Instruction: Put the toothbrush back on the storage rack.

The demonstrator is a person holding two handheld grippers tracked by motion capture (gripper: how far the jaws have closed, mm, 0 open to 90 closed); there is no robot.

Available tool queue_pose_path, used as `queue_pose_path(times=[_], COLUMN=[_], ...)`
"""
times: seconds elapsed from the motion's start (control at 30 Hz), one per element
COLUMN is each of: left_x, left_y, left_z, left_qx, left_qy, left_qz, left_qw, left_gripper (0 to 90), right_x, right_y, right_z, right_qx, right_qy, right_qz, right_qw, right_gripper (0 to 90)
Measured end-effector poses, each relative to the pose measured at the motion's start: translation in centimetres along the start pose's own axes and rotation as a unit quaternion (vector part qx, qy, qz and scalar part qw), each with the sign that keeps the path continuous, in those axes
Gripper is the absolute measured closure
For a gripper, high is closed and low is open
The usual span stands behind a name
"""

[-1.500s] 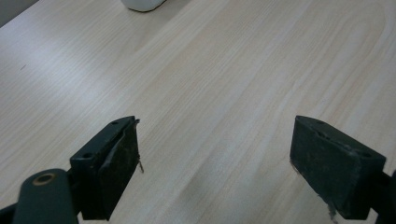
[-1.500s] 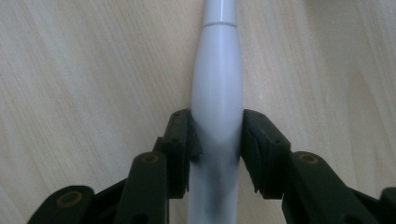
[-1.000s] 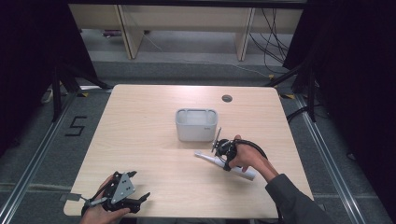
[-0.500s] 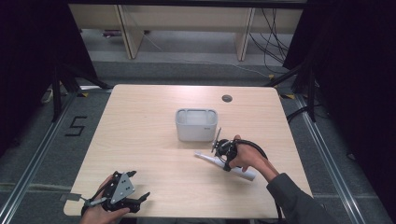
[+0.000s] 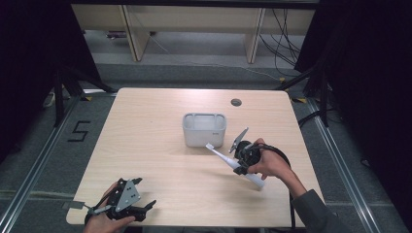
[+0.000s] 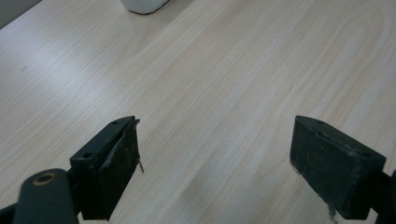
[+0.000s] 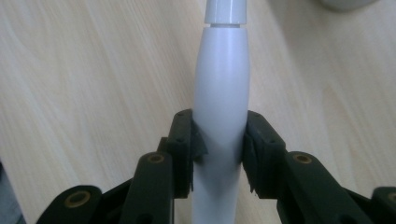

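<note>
Toothbrush (image 7: pixel 221 102) | pinched by right claw (image 7: pixel 219 151), head cut off | left claw (image 6: pixel 215 163) spread, empty

Overhead light falls evenly on the bench (image 5: pixel 160 145), while the surroundings remain dark. Shadows under objects are soft. The high view is slightly grainy; both gripper views blur close-up surfaces.

Left tongs (image 5: pixel 145 206) resting low with jaws spread wide; right tongs (image 5: pixel 232 162) clamping tight, hand (image 5: pixel 269 165) gripping, forearm angling in.
</note>
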State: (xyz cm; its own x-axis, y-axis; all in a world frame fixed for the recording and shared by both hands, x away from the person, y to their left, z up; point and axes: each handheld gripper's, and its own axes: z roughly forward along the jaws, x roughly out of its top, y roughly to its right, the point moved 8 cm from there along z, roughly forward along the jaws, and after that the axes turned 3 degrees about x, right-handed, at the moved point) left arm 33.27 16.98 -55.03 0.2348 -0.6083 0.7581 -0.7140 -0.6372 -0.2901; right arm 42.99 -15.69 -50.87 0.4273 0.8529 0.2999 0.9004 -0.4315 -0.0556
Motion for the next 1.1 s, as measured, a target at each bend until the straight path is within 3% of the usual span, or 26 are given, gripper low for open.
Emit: queue_pose_path(times=[0.03,0.07,0.1,0.17,0.2,0.23,0.27,0.3,0.33,0.4,0.5,0.53,0.57,0.6,0.67,0.73,0.8,0.83,0.97,1.0,1.07,1.1], left_x=[0.0,0.0,0.0,0.0,0.0,0.0,0.0,0.0,0.0,-0.1,0.0,0.0,0.0,0.0,0.0,0.0,0.0,0.0,0.0,-0.1,0.0,0.1], left_y=[0.0,0.0,0.0,0.0,0.0,0.0,0.0,0.0,0.0,0.0,0.0,0.0,0.0,0.0,0.0,0.0,0.0,0.0,0.0,-0.1,0.0,-0.1], left_z=[0.0,-0.1,-0.1,0.0,0.0,0.0,0.0,0.0,0.0,0.0,0.0,-0.1,-0.1,-0.1,0.0,-0.1,-0.1,0.0,0.0,-0.1,-0.1,-0.1], left_qx=[0.0,-0.001,-0.001,-0.002,-0.002,-0.002,-0.002,-0.002,-0.001,-0.002,0.0,-0.002,-0.002,-0.001,-0.001,-0.002,-0.002,-0.001,-0.001,-0.001,0.001,0.003], left_qy=[0.0,-0.004,-0.004,-0.003,-0.003,-0.003,-0.003,-0.005,-0.005,-0.003,0.0,-0.003,-0.003,-0.004,-0.003,-0.003,-0.003,-0.003,-0.003,-0.006,0.0,0.002], left_qz=[0.0,0.002,0.002,0.001,0.001,0.003,0.003,0.002,0.001,0.001,0.0,0.001,0.001,0.001,0.0,0.0,0.0,0.0,0.001,0.006,0.0,0.003], left_qw=[1.0,1.0,1.0,1.0,1.0,1.0,1.0,1.0,1.0,1.0,1.0,1.0,1.0,1.0,1.0,1.0,1.0,1.0,1.0,1.0,1.0,1.0], left_gripper=[15.2,15.2,15.2,15.2,15.2,15.2,15.2,15.2,15.2,15.2,15.2,15.2,15.2,15.2,15.2,15.2,15.2,15.2,15.2,15.2,15.2,15.2], right_x=[0.0,0.4,0.4,0.7,0.7,1.2,1.2,1.7,1.9,2.4,2.6,2.9,2.9,3.2,3.3,3.7,3.7,3.9,4.1,4.4,4.5,4.7], right_y=[0.0,-0.1,-0.1,-0.2,-0.2,-0.1,-0.1,0.2,0.1,0.2,0.2,0.2,0.2,0.3,0.3,0.3,0.2,0.5,0.4,0.5,0.6,1.0], right_z=[0.0,-0.8,-0.8,-2.0,-2.0,-2.6,-2.6,-3.1,-3.2,-3.5,-3.7,-4.0,-4.0,-4.2,-4.2,-4.4,-4.4,-4.5,-4.6,-4.7,-4.9,-5.1], right_qx=[0.0,0.005,0.005,0.008,0.008,-0.004,-0.004,-0.015,-0.012,-0.019,-0.019,-0.019,-0.019,-0.022,-0.019,-0.023,-0.018,-0.023,-0.022,-0.025,-0.033,-0.041], right_qy=[0.0,0.038,0.038,0.078,0.078,0.108,0.108,0.139,0.152,0.178,0.184,0.2,0.2,0.217,0.221,0.237,0.241,0.252,0.256,0.273,0.277,0.293], right_qz=[0.0,-0.005,-0.005,0.004,0.004,0.009,0.009,-0.001,0.015,0.005,0.004,0.012,0.012,0.016,0.014,0.016,0.026,0.022,0.03,0.023,0.023,0.021], right_qw=[1.0,0.9992,0.9992,0.9969,0.9969,0.9941,0.9941,0.9901,0.9882,0.9837,0.9827,0.9796,0.9796,0.9759,0.9749,0.9711,0.9701,0.9673,0.9659,0.9615,0.96,0.9551], right_gripper=[66.8,66.8,66.8,66.8,66.8,66.8,66.8,66.8,66.8,66.8,66.8,66.8,66.8,66.8,66.8,66.8,66.8,66.8,66.8,66.8,66.8,66.8])
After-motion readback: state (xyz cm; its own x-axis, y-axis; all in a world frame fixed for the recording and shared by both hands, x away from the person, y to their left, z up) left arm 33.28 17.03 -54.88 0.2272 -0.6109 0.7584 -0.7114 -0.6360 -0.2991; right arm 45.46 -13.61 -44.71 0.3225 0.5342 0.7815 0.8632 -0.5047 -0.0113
